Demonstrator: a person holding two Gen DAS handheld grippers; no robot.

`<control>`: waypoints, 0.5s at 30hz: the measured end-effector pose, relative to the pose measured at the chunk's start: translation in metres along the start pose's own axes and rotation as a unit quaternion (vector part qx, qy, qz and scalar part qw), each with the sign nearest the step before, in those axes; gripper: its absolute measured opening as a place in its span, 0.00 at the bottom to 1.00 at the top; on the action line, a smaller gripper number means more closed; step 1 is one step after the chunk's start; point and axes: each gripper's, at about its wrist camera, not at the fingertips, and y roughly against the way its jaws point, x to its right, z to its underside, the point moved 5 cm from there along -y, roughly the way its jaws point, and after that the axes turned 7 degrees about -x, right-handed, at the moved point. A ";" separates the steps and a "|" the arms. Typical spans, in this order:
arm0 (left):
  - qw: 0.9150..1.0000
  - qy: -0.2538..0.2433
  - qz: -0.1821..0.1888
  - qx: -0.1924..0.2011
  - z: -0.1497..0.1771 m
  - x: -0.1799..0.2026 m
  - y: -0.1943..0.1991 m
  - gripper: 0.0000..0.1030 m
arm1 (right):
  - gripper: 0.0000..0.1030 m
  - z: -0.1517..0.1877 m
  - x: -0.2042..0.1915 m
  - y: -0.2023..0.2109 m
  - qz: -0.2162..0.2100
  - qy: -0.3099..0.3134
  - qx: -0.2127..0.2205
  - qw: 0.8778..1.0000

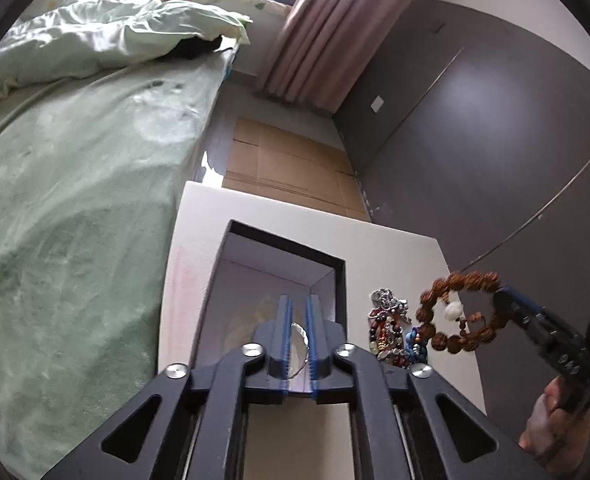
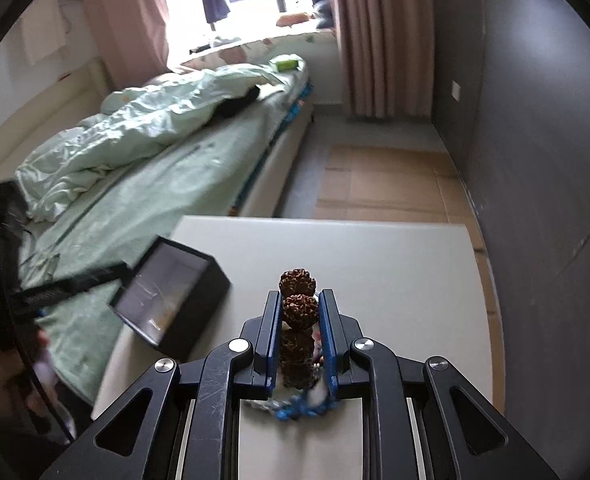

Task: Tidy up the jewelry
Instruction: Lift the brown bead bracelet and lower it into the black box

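- Left wrist view: my left gripper (image 1: 299,320) is nearly closed, pinching a thin silvery piece (image 1: 299,334) I can't identify, over the open black box (image 1: 337,276) on the white counter (image 1: 399,248).
- Same view: the brown bead bracelet (image 1: 461,312) hangs in the air to the right, clamped at one side by my right gripper (image 1: 503,296). A white bead (image 1: 453,311) dangles inside the loop.
- I judge the bracelet light and floppy on its cord, with knobbly beads that give good purchase; holding across a single bead looks safest.
- Same view: a heap of mixed jewelry (image 1: 393,328), silver chain and colored beads, lies on the counter just beside the box. It looks tangle-prone.
- Right wrist view: my right gripper (image 2: 299,312) is closed on the bracelet (image 2: 298,294), beads stacked between the pads (image 2: 329,320). Blue beads (image 2: 295,410) lie on the counter below.
- Same view: the black box (image 2: 191,304) sits left, near the bed (image 2: 135,184), with the left gripper's arm over it, blocking my path in.
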 end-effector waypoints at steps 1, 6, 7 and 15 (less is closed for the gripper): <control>1.000 0.002 0.004 0.006 0.001 -0.003 0.004 0.29 | 0.19 -0.003 -0.004 0.003 -0.003 0.003 0.005 1.000; 0.999 0.006 0.004 0.037 0.002 -0.011 0.026 0.59 | 0.19 -0.018 -0.032 0.015 -0.036 0.016 0.024 0.999; 0.999 0.008 0.004 0.039 0.002 -0.014 0.030 0.59 | 0.19 -0.021 -0.039 0.016 -0.040 0.020 0.027 0.999; 0.998 0.023 -0.006 0.056 0.004 -0.038 0.055 0.60 | 0.19 -0.035 -0.089 0.007 -0.073 0.050 0.029 0.996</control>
